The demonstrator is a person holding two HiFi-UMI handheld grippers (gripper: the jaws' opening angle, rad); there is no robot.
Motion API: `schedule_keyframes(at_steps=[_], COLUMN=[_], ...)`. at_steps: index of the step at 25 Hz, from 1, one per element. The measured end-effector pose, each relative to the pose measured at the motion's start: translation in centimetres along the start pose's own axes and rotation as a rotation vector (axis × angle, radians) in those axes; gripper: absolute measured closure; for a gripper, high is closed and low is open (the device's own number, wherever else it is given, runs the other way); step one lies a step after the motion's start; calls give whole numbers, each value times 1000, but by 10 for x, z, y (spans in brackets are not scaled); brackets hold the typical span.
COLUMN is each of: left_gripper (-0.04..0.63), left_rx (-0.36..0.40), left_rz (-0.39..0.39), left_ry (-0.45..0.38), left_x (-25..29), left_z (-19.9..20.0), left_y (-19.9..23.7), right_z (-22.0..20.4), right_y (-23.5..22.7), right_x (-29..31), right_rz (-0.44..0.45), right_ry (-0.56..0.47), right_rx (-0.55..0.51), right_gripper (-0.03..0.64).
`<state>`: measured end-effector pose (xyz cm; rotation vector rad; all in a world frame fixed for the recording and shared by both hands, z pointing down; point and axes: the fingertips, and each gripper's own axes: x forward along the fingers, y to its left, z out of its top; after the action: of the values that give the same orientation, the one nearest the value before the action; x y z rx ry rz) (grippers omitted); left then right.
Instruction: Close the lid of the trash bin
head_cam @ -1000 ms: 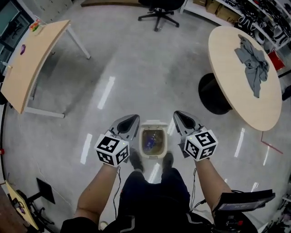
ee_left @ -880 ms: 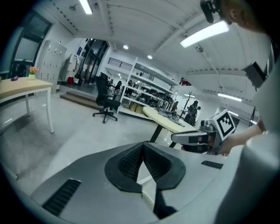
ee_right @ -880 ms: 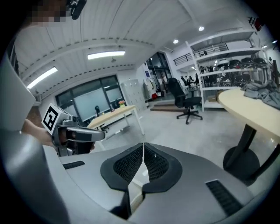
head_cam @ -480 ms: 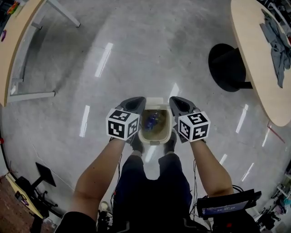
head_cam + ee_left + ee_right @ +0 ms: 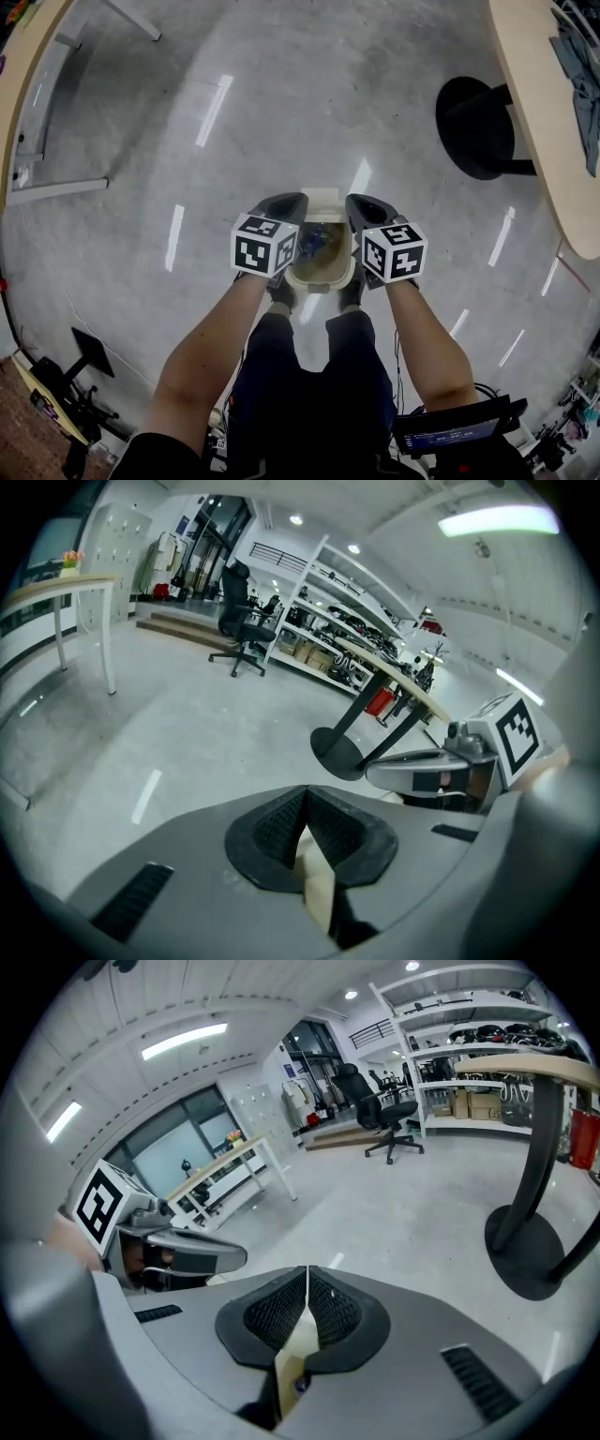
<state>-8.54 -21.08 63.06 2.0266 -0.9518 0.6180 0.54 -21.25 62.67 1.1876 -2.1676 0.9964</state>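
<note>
Head view: left gripper, right gripper flank trash bin.

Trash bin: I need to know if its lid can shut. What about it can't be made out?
Head view: the lid is only a cream edge behind the trash bin; hinge and tilt too small to tell.
Head view: the left gripper and right gripper cover the bin's sides; contact unclear.
Head view: bluish thing inside, too small to name.
Gripper views: each gripper's body hides all but a cream sliver below its shut jaws.
</note>
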Motion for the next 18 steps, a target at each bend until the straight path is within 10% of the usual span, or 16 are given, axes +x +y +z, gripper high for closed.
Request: schedule_keyframes(at_steps=[18], left_gripper=[594], left_rx=[-193], left_rz=[10], left_ry=[218], left_x=[-2], left_z=[-209], left_y=[-34], right_z=[-211], right_y=[29], right_x=[-27], right_rz=[39], right_ry=[283], right_rx=[33], right_gripper=[606])
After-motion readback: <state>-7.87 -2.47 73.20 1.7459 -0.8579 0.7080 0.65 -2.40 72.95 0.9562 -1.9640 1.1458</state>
